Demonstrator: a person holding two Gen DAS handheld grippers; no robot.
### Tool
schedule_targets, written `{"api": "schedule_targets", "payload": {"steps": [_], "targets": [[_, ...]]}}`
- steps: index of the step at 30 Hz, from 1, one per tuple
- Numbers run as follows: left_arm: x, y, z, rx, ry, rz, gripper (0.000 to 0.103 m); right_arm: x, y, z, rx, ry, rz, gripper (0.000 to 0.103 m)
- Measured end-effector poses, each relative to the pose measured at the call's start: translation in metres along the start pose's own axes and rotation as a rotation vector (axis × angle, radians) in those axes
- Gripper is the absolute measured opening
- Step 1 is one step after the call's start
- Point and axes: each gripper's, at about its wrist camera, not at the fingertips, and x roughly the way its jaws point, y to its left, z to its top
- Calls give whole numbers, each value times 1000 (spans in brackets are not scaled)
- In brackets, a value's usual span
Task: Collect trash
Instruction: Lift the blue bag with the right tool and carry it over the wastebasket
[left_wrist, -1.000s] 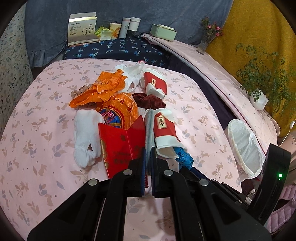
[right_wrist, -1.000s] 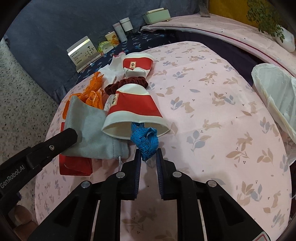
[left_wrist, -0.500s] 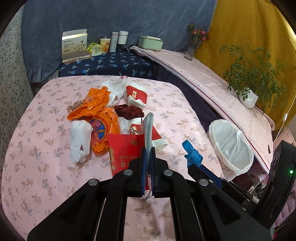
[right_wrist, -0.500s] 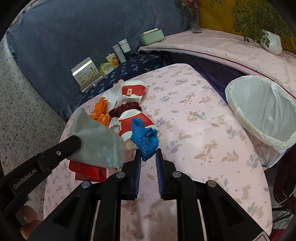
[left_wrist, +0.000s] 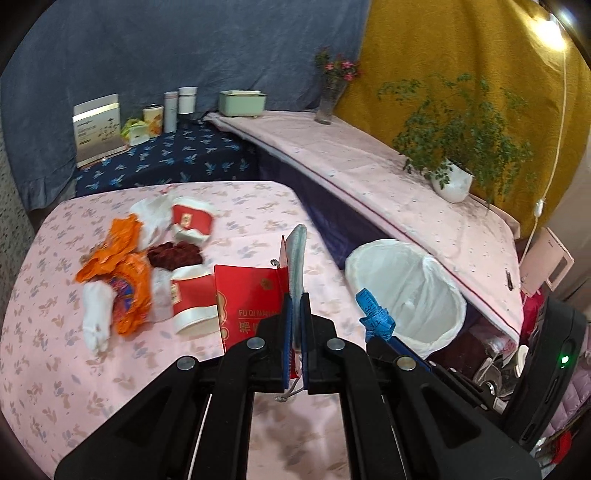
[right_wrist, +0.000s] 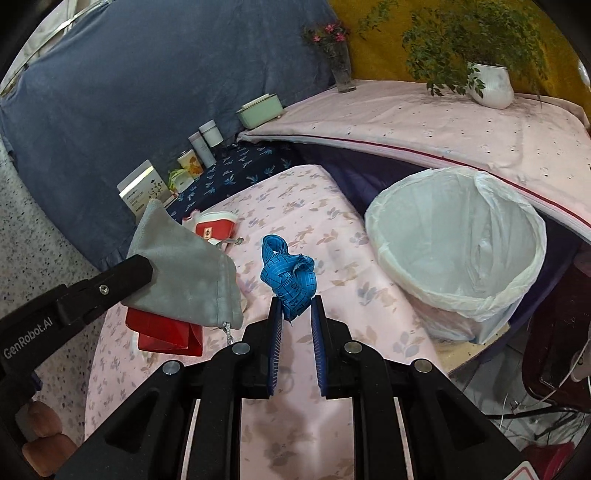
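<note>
My left gripper (left_wrist: 295, 300) is shut on the edge of a grey drawstring pouch (left_wrist: 296, 254), with a red envelope (left_wrist: 247, 299) pinched alongside it. From the right wrist view the pouch (right_wrist: 184, 273) and the red envelope (right_wrist: 162, 328) hang from the left gripper (right_wrist: 142, 267) above the pink tablecloth. My right gripper (right_wrist: 295, 308) is shut on a crumpled blue tape measure (right_wrist: 290, 277), which sticks up from the jaws (left_wrist: 375, 314). A white-lined trash bin (right_wrist: 454, 236) stands just off the table's right edge (left_wrist: 406, 284), ahead and to the right of both grippers.
On the floral table (left_wrist: 74, 369) lie an orange wrapper (left_wrist: 122, 277), two red-and-white paper cups (left_wrist: 192, 221) (left_wrist: 190, 299), a dark red scrunchie (left_wrist: 173, 254) and white tissue (left_wrist: 98, 314). A side shelf (left_wrist: 369, 166) bears a potted plant (left_wrist: 452, 181) and vase (left_wrist: 328, 99).
Both grippers have risen and swung right toward the bin, carrying the pouch, envelope and tape measure off the table. The bin now looms much larger.
</note>
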Motion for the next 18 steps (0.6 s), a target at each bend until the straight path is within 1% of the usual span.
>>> {"api": "schedule_targets", "payload": {"steps": [5, 8, 11, 16, 18], "targets": [[17, -34, 16, 24, -7, -71, 3, -3, -42, 14, 49, -25, -66, 15], [32, -54, 25, 37, 5, -114, 3, -2, -68, 22, 79, -35, -108, 15], [46, -73, 31, 55, 14, -135, 3, 1, -91, 29, 112, -35, -134, 15], [70, -97, 39, 71, 34, -198, 3, 6, -117, 37, 122, -44, -193, 15], [79, -107, 43, 82, 35, -209, 3, 9, -125, 40, 125, -42, -209, 15]]}}
